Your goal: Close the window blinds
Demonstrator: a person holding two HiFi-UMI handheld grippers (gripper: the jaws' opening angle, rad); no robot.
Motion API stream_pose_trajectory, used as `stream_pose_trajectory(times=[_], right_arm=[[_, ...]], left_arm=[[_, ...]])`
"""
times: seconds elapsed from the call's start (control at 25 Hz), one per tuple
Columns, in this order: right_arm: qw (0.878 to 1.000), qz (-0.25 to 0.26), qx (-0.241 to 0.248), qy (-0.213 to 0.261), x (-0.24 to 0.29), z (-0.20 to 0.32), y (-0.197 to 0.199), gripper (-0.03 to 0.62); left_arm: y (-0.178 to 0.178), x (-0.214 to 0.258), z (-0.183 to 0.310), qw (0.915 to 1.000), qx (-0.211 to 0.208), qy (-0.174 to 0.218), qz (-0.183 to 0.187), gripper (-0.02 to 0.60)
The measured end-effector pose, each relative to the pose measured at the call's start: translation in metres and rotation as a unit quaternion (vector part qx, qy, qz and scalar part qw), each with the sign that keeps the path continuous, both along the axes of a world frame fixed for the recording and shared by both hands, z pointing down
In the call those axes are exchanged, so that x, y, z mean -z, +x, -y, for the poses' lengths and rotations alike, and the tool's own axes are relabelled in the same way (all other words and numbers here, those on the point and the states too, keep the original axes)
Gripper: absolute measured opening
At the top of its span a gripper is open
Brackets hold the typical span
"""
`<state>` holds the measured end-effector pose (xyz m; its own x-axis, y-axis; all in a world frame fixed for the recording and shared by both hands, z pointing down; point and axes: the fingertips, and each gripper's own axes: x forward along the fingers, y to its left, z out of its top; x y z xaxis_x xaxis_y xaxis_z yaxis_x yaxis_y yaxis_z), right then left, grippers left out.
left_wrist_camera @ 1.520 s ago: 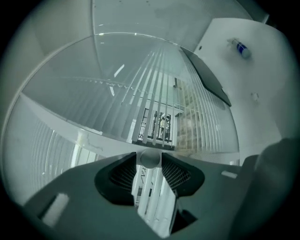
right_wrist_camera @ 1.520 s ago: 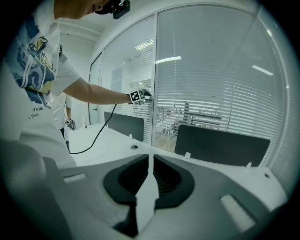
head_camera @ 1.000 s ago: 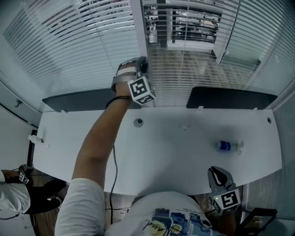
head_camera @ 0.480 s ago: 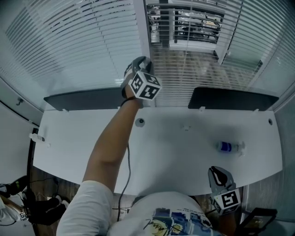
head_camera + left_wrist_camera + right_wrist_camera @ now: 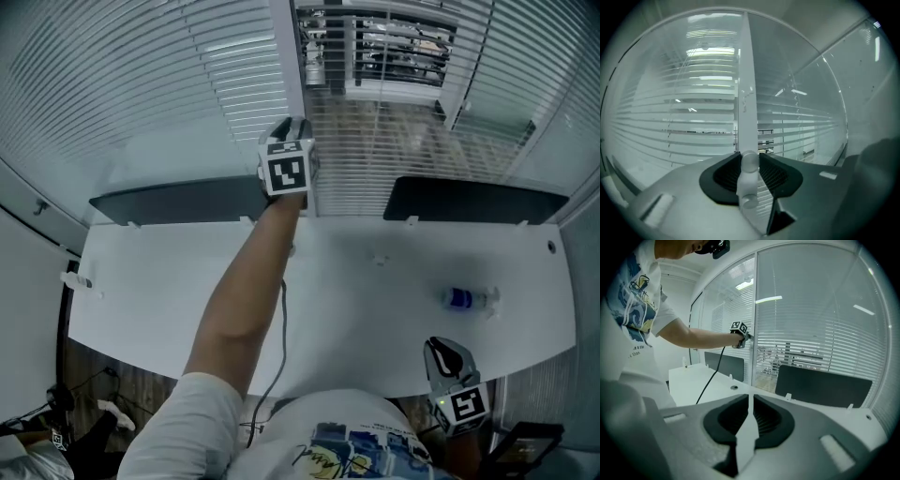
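Note:
White slatted blinds (image 5: 141, 84) hang behind the glass on both sides of a white window post (image 5: 286, 56). The slats in the middle pane (image 5: 375, 141) stand apart, and the room behind shows through them. My left gripper (image 5: 289, 129) is raised to the post, its marker cube (image 5: 286, 172) facing me. In the left gripper view its jaws (image 5: 749, 158) are shut on a white cylindrical tilt knob (image 5: 749, 166) at the foot of the post. My right gripper (image 5: 442, 354) hangs low at the desk's near edge, shut (image 5: 751, 401) and holding nothing.
A white desk (image 5: 375, 309) runs under the window. Two dark divider panels (image 5: 178, 202) (image 5: 473, 200) stand along its far edge. A small bottle with a blue label (image 5: 464, 298) lies at the right. A black cable (image 5: 281, 319) trails from my left arm.
My left gripper has twisted about the knob, so its marker cube has turned to face me squarely. The forearm has swung a little to the right. The right gripper has not moved.

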<state>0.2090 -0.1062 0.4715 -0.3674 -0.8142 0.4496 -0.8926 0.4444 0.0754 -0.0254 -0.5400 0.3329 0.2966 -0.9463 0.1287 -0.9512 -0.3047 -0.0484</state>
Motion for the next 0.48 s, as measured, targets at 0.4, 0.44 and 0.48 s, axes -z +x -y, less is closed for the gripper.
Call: stream_pose_trajectory(times=[0.4, 0.44, 0.48], right_arm=[[1.0, 0.005, 0.0, 0.006, 0.0014, 0.0017, 0.0001, 0.021], [1.0, 0.003, -0.002, 0.007, 0.0017, 0.001, 0.0015, 0.021], [1.0, 0.002, -0.004, 0.007, 0.0017, 0.0, 0.0034, 0.021]], left_arm=[[-0.0027, -0.0007, 0.0, 0.9935, 0.001, -0.033, -0.109, 0.126], [-0.0025, -0.0003, -0.0004, 0.994, 0.0, -0.03, -0.105, 0.127], [-0.0022, 0.0, -0.0007, 0.9946, -0.002, -0.027, -0.1, 0.129]])
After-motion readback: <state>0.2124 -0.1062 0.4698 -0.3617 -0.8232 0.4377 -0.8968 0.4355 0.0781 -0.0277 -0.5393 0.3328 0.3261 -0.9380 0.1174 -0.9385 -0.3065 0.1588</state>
